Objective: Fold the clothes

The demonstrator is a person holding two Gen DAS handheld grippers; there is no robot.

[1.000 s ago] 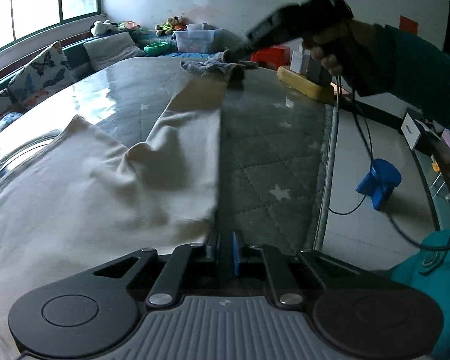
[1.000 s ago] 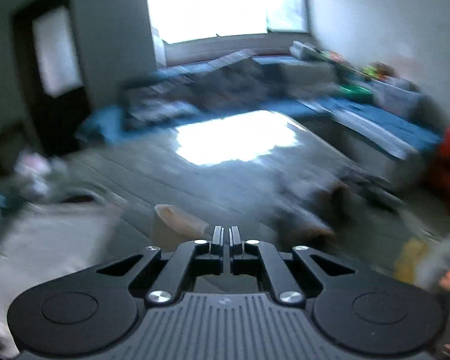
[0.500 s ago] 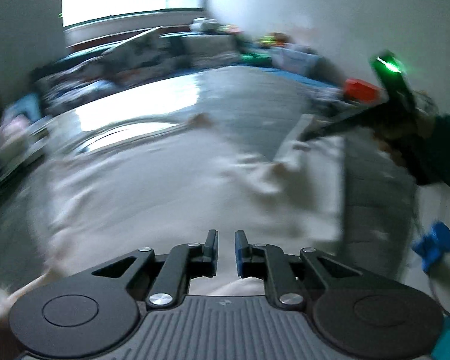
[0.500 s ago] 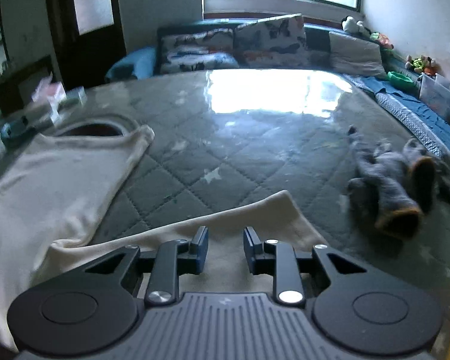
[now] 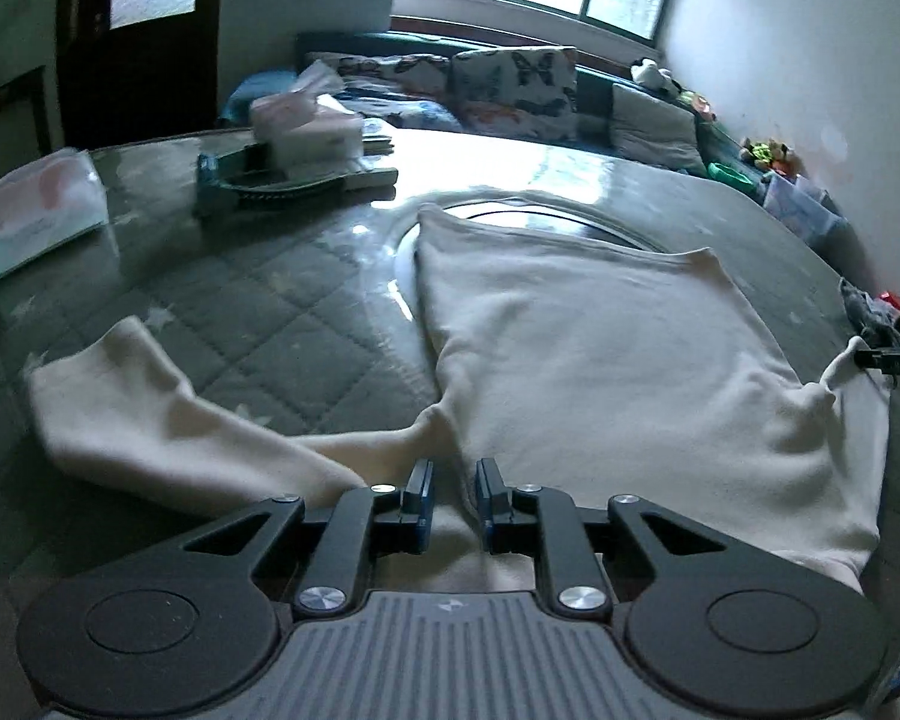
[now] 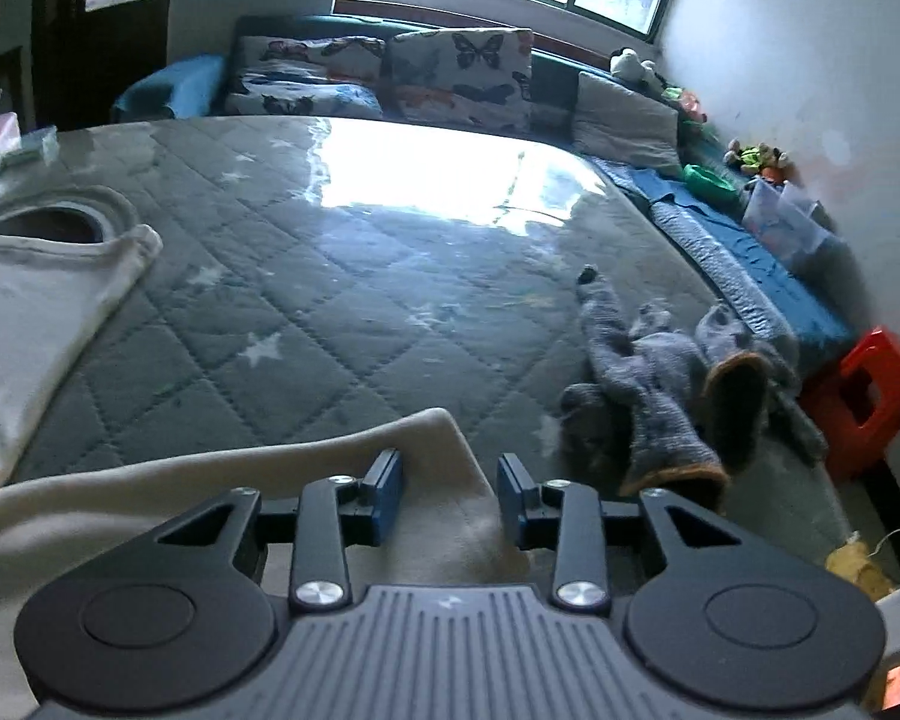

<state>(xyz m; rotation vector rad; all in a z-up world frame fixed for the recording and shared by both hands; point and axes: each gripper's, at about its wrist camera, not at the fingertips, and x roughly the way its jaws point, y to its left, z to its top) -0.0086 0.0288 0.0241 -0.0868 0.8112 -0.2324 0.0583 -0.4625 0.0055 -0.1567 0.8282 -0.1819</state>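
A cream sweater (image 5: 600,348) lies spread on the grey quilted mattress (image 5: 258,300). Its left sleeve (image 5: 150,426) stretches out toward the left. My left gripper (image 5: 453,495) hovers over the cloth where that sleeve joins the body; its jaws are opening a little and fabric shows in the gap, not pinched. The other sleeve's cuff (image 6: 426,450) lies under my right gripper (image 6: 450,495), whose jaws are opening with the pads clear of the cloth. That gripper's tip (image 5: 894,360) shows at the right edge of the left wrist view, beside a raised point of fabric.
A crumpled grey knit garment (image 6: 648,372) lies right of the cuff. Tissue boxes (image 5: 306,126) and a pouch (image 5: 36,204) sit at the mattress's far left. Butterfly pillows (image 6: 462,78) line the far end under the window. A red stool (image 6: 870,384) stands off the right edge.
The left view swung from the mattress's right edge across to the sweater's left sleeve, and its jaws parted. The right gripper came down over the sleeve cuff and its jaws spread apart.
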